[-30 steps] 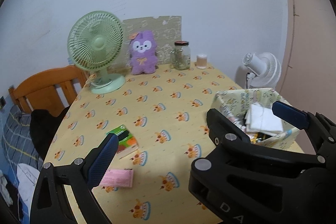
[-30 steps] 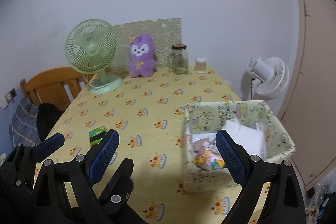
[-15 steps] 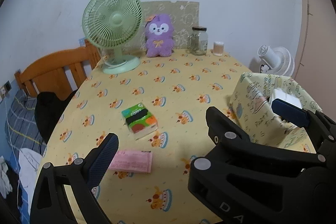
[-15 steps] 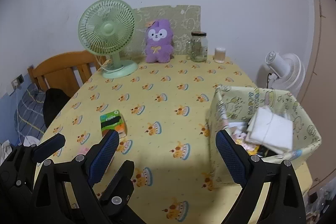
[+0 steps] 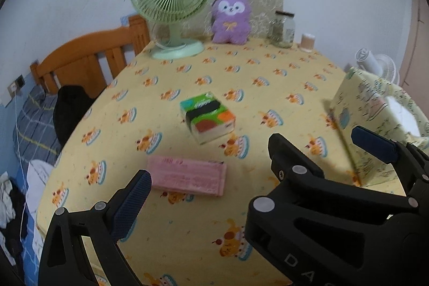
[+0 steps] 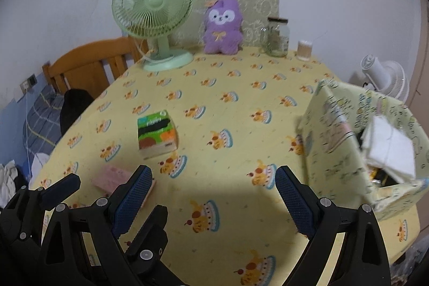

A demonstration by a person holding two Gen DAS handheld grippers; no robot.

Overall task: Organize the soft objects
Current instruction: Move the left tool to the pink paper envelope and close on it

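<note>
Both grippers hover empty, jaws wide — left gripper [image 5: 252,168] just behind the pink packet [image 5: 187,174], tissue pack [image 5: 207,117] ahead; right gripper [image 6: 214,192] left of the fabric basket [image 6: 335,130].

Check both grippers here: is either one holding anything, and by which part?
Nothing is held. The left gripper and right gripper both hang open above the table, fingers apart, with only tablecloth between them.

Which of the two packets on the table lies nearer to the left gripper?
The flat pink packet lies nearer to the left gripper, just beyond its fingertips. The green and orange tissue pack is thicker and sits further away, toward the table's middle.
</note>
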